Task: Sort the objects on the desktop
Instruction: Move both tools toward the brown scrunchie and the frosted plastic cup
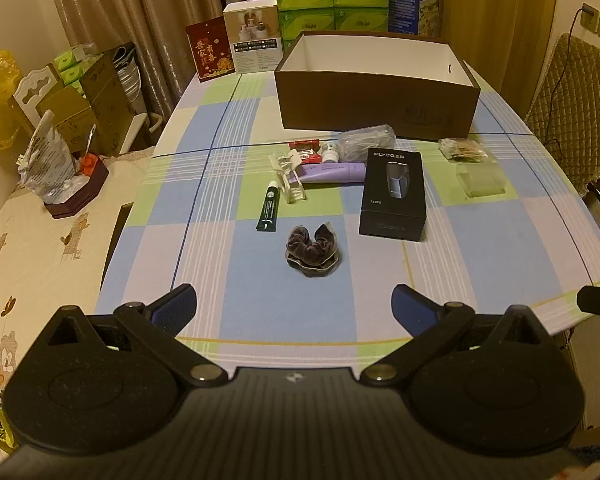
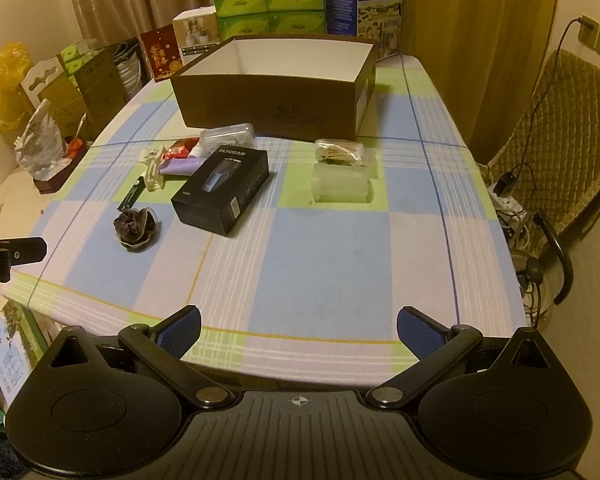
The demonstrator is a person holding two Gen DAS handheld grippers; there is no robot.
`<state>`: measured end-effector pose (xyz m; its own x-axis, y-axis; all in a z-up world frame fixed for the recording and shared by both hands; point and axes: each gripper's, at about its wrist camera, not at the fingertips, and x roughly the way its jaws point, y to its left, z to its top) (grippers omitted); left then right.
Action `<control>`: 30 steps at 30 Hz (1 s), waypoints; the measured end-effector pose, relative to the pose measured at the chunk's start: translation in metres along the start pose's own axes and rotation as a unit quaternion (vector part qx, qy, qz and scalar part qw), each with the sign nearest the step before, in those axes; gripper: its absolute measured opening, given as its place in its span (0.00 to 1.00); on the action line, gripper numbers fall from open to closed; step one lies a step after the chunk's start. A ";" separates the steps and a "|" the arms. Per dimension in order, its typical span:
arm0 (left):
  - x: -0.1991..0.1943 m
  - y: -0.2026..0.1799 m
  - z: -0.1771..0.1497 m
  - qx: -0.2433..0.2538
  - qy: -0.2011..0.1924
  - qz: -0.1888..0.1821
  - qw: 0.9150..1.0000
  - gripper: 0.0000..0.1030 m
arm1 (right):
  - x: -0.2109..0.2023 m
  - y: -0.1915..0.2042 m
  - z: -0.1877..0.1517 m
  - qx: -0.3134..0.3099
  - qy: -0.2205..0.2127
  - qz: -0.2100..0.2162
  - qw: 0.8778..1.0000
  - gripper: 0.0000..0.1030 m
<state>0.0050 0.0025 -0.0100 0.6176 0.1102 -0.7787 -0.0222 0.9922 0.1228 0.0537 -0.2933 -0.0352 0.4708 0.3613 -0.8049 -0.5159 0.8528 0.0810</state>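
Both grippers hang over the near edge of the tabletop, jaws spread wide, nothing between them: left gripper, right gripper. Nothing sorted yet, judging by the open cardboard box at the far edge, whose visible inside shows bare (floor not fully in view). Loose items sit mid-table, between box and near edge. Nearest the left gripper is the dark scrunchie: soft, light, should compress under the pads, so pinch across the bunched fabric, anywhere works. Black shaver box lies flat just right of it: rigid, likely the heaviest piece, smooth card may slip, so grip across the short sides. Green tube and purple tube probably squash; take them mid-body, lightly. Clear plastic case and bag of small sticks lie toward the right edge, closer to the right gripper; the case looks slick and thin-walled, the bag floppy.
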 end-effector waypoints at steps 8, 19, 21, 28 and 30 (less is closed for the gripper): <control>0.001 -0.002 0.002 -0.002 0.001 0.002 1.000 0.99 | 0.003 -0.003 0.002 -0.017 0.003 0.015 1.000 0.98; 0.001 -0.005 0.001 -0.001 0.000 0.004 1.000 0.99 | 0.006 -0.008 0.005 -0.011 0.008 0.022 1.000 0.98; 0.001 -0.007 0.001 -0.001 0.001 0.005 1.000 0.99 | 0.007 -0.009 0.005 -0.012 0.008 0.024 1.000 0.98; 0.003 -0.013 0.002 0.003 0.001 0.007 1.000 0.99 | 0.007 -0.012 0.006 -0.017 0.008 0.028 0.999 0.98; 0.003 -0.013 0.002 0.003 0.001 0.008 1.000 0.99 | 0.008 -0.013 0.007 -0.018 0.008 0.029 0.999 0.98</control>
<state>0.0089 -0.0101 -0.0129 0.6153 0.1257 -0.7782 -0.0270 0.9900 0.1386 0.0686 -0.2988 -0.0387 0.4276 0.4039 -0.8087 -0.5679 0.8161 0.1073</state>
